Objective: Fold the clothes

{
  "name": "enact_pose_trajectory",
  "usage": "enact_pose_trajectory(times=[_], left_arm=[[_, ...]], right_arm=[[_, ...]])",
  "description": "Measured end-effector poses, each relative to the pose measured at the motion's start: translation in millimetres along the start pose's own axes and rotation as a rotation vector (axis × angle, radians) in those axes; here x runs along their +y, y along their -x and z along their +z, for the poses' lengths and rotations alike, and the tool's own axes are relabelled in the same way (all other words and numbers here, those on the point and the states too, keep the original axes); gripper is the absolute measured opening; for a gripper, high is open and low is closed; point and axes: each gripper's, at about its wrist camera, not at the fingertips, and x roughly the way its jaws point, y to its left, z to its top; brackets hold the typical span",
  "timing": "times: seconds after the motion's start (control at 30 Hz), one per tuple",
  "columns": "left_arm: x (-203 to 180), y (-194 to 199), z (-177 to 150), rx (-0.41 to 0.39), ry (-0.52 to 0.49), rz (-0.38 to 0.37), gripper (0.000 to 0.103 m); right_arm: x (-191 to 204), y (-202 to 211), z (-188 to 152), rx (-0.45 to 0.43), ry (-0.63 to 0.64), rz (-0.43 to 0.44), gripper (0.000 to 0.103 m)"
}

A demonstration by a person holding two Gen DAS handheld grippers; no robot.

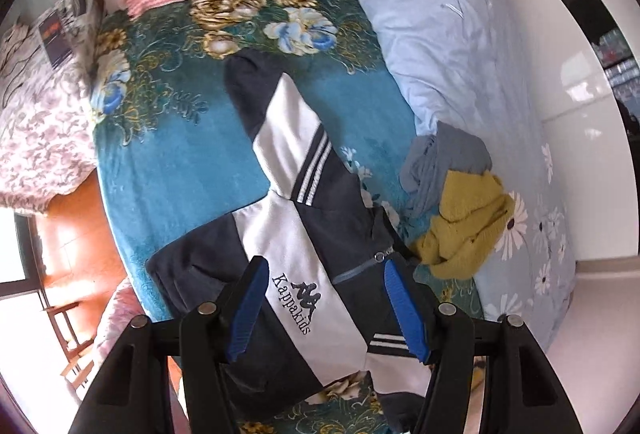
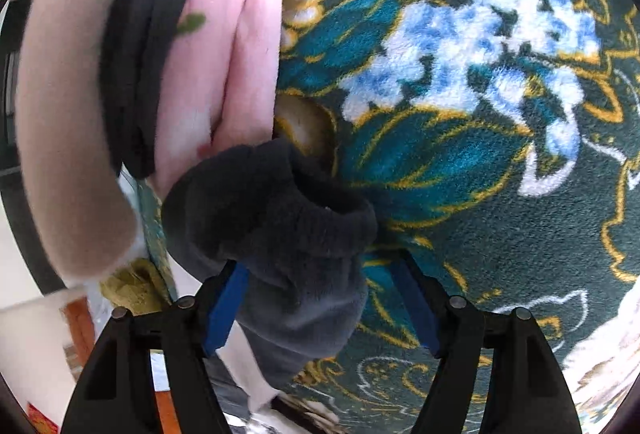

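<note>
Navy-white jacket point(image 1: 304, 234) chest print reads "Kappakids".

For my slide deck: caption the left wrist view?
Open left hand-held gripper over navy-and-white Kappa Kids jacket on teal floral plush blanket.

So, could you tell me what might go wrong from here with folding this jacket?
The right gripper is open around the dark cuff near the bed edge; the sleeve might slide off. The jacket lies crooked with a sleeve angled away, so a fold now could come out uneven. The yellow garment lies close by and might get caught in.
</note>
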Motion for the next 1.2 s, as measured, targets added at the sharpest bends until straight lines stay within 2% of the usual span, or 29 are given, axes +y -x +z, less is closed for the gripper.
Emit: enact_pose_trajectory(times=[0.07, 0.17, 0.23, 0.37, 0.5, 0.6, 0.7, 0.83, 0.9, 1.07, 1.13, 1.2], left_arm=[[-3, -3, 1, 0.013, -0.018, -0.01, 0.064], [-1, -6, 4, 0.029, -0.031, -0.031, 0.064], [7, -8, 8, 0.035, -0.027, -0.047, 0.064], [35, -13, 23, 0.051, 0.013, -0.083, 0.064], [71, -26, 45, 0.065, 0.042, -0.087, 0.064], [95, -42, 69, 0.082, 0.038, -0.083, 0.064], [114, -60, 101, 0.099, 0.012, -0.088, 0.064], [149, -85, 151, 0.119, 0.033, -0.09, 0.064], [168, -96, 176, 0.129, 0.049, -0.092, 0.064], [213, -126, 238, 0.154, 0.09, -0.095, 0.064], [231, -138, 259, 0.167, 0.107, -0.095, 0.064], [244, -149, 266, 0.187, 0.131, -0.094, 0.064]], right_arm=[[-2, -1, 1, 0.028, -0.005, 0.005, 0.028], [5, 5, -3, 0.045, 0.013, 0.012, 0.013], [12, 15, -10, 0.04, 0.034, 0.014, 0.012], [32, 48, -40, -0.032, 0.12, 0.031, 0.011], [67, 83, -90, -0.113, 0.275, 0.027, 0.011], [111, 96, -136, -0.141, 0.414, 0.023, 0.011], [182, 98, -184, -0.165, 0.564, 0.049, 0.011], [249, 88, -261, -0.158, 0.682, 0.082, 0.011], [274, 72, -307, -0.138, 0.734, 0.066, 0.011], [320, 7, -412, -0.062, 0.816, -0.006, 0.011], [333, -28, -442, -0.015, 0.822, -0.056, 0.011], [342, -66, -464, 0.03, 0.83, -0.13, 0.011]])
